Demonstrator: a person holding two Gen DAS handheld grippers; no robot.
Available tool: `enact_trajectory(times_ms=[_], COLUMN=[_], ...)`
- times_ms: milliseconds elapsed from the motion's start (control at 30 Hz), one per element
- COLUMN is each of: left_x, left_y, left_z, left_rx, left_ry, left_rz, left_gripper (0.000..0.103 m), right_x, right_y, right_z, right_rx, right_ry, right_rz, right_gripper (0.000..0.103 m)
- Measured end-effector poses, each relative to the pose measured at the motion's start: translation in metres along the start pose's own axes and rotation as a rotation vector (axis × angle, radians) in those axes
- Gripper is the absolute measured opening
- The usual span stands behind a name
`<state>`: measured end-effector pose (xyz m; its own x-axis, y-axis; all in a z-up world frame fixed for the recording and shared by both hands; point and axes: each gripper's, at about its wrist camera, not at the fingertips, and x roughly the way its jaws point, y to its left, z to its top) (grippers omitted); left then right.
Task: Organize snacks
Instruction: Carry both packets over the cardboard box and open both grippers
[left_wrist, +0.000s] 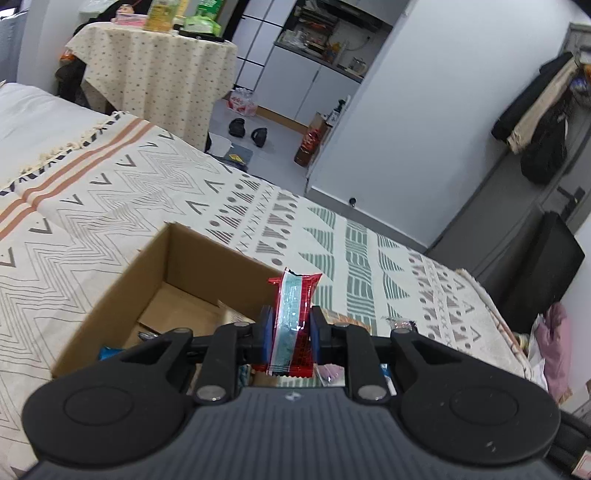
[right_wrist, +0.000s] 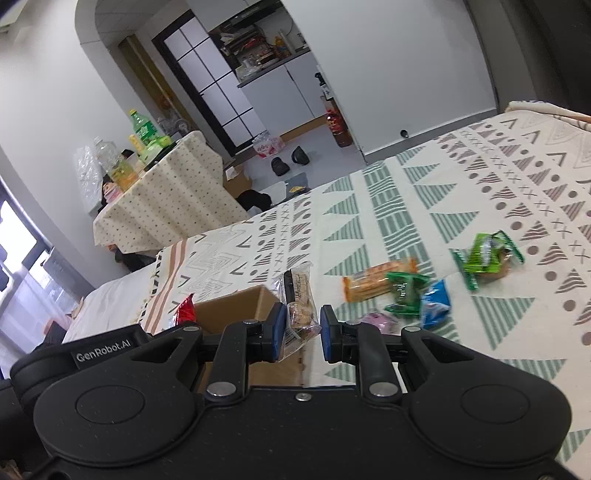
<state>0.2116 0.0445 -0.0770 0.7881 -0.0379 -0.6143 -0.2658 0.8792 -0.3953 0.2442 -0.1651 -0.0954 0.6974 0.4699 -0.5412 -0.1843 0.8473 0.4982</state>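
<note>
The left gripper (left_wrist: 288, 328) is clamped on a red snack packet (left_wrist: 293, 317) above the cardboard box (left_wrist: 122, 280). The right gripper (right_wrist: 303, 328) stands parted around a clear biscuit packet (right_wrist: 297, 306), seemingly touching one pad only; it may slip outside the box.

One text can be read: "GenRobot.AI", in pale letters on a small black label (right_wrist: 103, 355) on the dark housing at the lower left of the right wrist view. Print on the snack wrappers is too small and blurred to read.
</note>
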Motion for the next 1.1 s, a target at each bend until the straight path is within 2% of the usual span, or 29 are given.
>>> enact_trajectory(times_ms=[500,733,833,1033,1100], left_x=[-0.005,0.006,0.011,0.015,0.017], left_y=[0.048,0.068,0.075,0.083,0.085], left_z=[0.017,0.018,0.018,0.017,0.016], left_rx=[-0.116,-0.178,-0.204,-0.226,-0.230], left_ry=[-0.009,0.022,0.036,0.062,0.075], left_rz=[0.021,0.046,0.083,0.112,0.125], left_gripper=[0.019,0.019,0.022,0.026,0.030], right_x=[0.032,0.051,0.057,0.065,0.068], right_y=[0.050,0.064,0.069,0.076,0.079], right_z=[-0.010,-0.018,-0.021,-0.022,-0.021], right_rx=[-0.050,-0.061,-0.062,-0.064,-0.072], right_ry=[0.034,0.063,0.073,0.086,0.102], right_rz=[0.040,0.043,0.043,0.066,0.084], right_gripper=[0.020,0.020,0.020,0.020,0.025])
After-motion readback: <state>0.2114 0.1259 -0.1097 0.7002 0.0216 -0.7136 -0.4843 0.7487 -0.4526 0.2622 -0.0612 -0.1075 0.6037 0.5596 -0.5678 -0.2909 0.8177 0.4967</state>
